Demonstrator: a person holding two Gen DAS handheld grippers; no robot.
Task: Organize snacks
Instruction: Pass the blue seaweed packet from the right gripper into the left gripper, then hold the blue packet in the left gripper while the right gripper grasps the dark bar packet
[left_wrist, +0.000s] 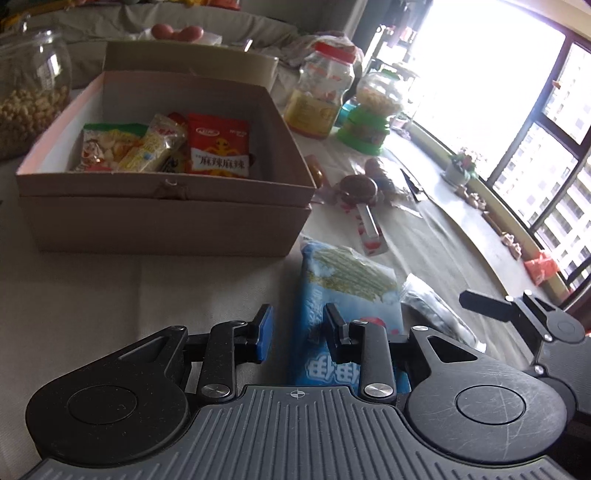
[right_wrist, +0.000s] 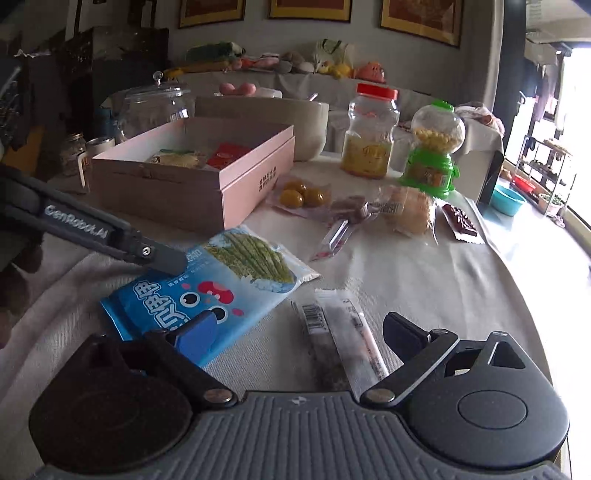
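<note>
A blue snack bag (left_wrist: 347, 291) with green sticks printed on it lies flat on the cloth; it also shows in the right wrist view (right_wrist: 221, 280). My left gripper (left_wrist: 297, 334) is open, low over the bag's near left edge, its right finger over the bag; one of its fingers shows in the right wrist view (right_wrist: 162, 256) above the bag. My right gripper (right_wrist: 299, 332) is open wide around a clear-wrapped dark snack bar (right_wrist: 340, 336), not touching it. The open pink box (left_wrist: 162, 206) holds several snack packets, including a red one (left_wrist: 218, 146).
Loose wrapped snacks (right_wrist: 354, 214) lie right of the box (right_wrist: 192, 184). A red-lidded jar (right_wrist: 371, 129), a green candy dispenser (right_wrist: 432, 147) and a glass jar (left_wrist: 29, 99) stand behind. The table's round edge (right_wrist: 532, 288) curves along the right.
</note>
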